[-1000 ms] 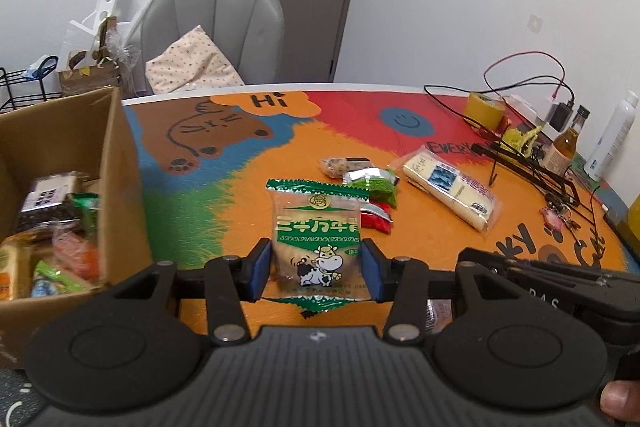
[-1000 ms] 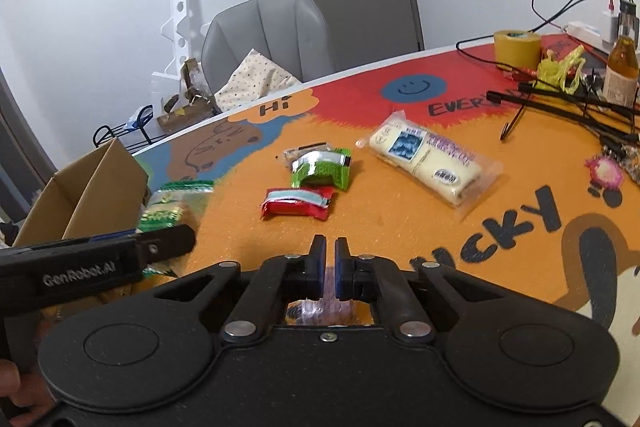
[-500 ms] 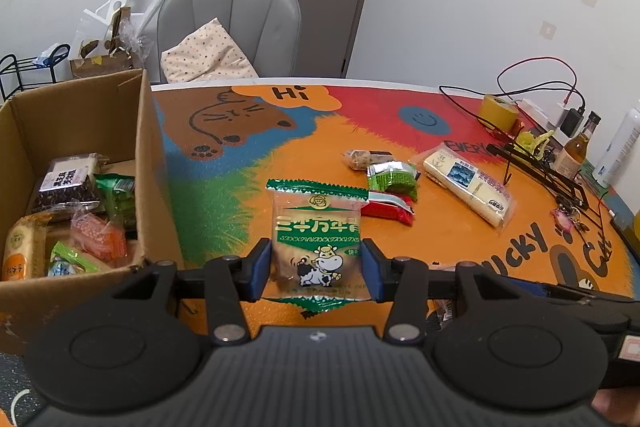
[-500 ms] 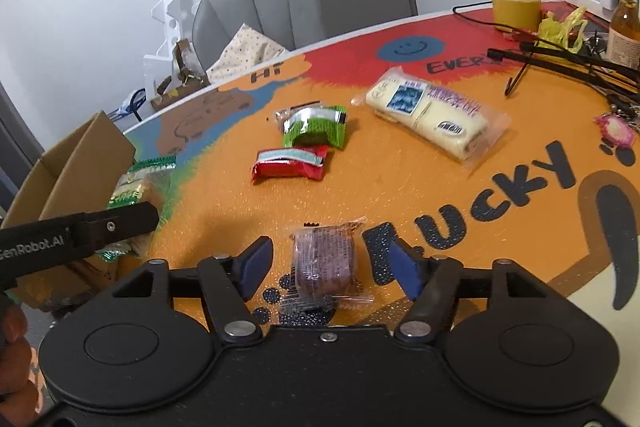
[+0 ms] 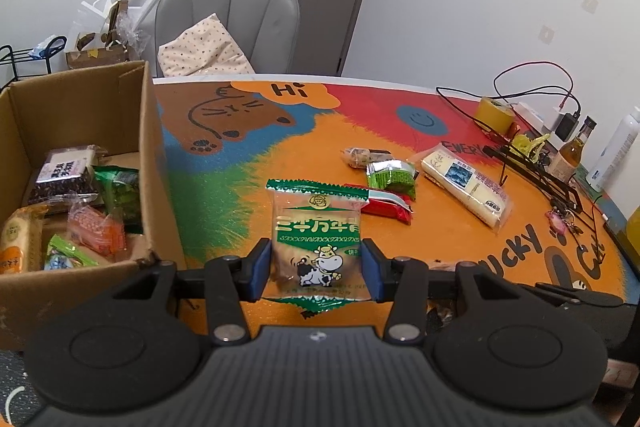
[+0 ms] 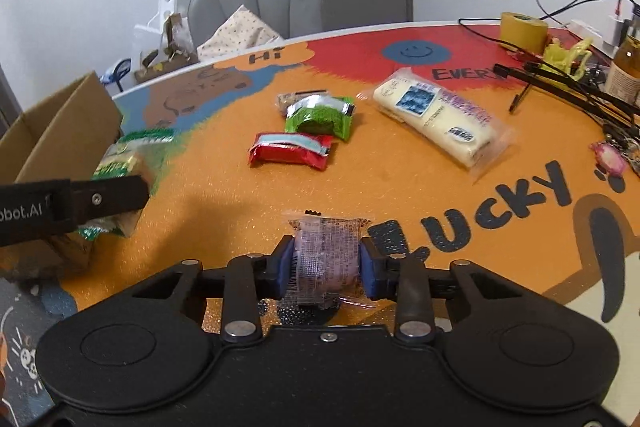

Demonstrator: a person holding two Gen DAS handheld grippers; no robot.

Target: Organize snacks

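My left gripper (image 5: 317, 269) is shut on a green cow-print snack bag (image 5: 318, 239) and holds it above the mat, just right of the cardboard box (image 5: 154, 163), which holds several snacks. My right gripper (image 6: 326, 267) is shut on a small purple wrapped cake (image 6: 325, 255) low over the orange mat. On the mat lie a red packet (image 6: 290, 153), a green packet (image 6: 320, 117), a small brown roll (image 5: 362, 155) and a long white cracker pack (image 6: 438, 117). The left gripper with its bag also shows in the right wrist view (image 6: 116, 163).
The box (image 6: 56, 131) stands at the table's left edge. Yellow tape (image 6: 522, 29), cables, a black wire rack (image 6: 576, 83), a bottle (image 5: 572, 149) and a white spray can (image 5: 614, 151) crowd the far right. A grey chair (image 5: 228, 15) stands behind the table.
My right gripper opened around the purple cake, then closed on it. My left gripper, still holding the cow-print bag, moved left toward the box.
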